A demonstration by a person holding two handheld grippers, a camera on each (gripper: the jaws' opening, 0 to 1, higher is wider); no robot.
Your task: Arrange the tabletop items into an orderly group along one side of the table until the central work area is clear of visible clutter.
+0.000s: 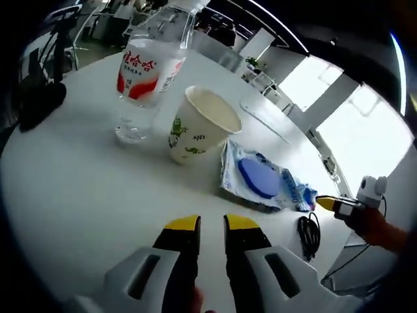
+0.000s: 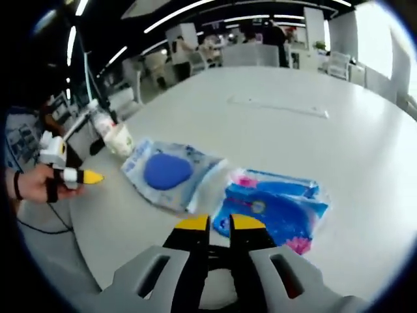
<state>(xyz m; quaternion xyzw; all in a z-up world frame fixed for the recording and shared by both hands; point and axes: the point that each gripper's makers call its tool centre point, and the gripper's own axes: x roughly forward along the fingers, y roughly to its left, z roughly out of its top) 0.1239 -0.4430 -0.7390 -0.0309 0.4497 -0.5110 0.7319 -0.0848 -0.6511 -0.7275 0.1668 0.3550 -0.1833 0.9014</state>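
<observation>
Blue packet (image 2: 273,212) lies just beyond the right tool (image 2: 220,223).

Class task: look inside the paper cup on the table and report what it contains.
The paper cup tilts toward the camera; its visible inner wall looks bare and cream. The rim hides the bottom, so contents cannot be ruled out. A water bottle stands beside it.

- Left gripper (image 1: 212,223) hovers low over the surface, yellow-tipped jaws nearly together with a narrow gap, nothing between them.
- Right gripper (image 2: 219,223) sits the same way: jaws close, slim gap, empty.
- In the right gripper view, a hand (image 2: 40,183) grips the left gripper.
</observation>
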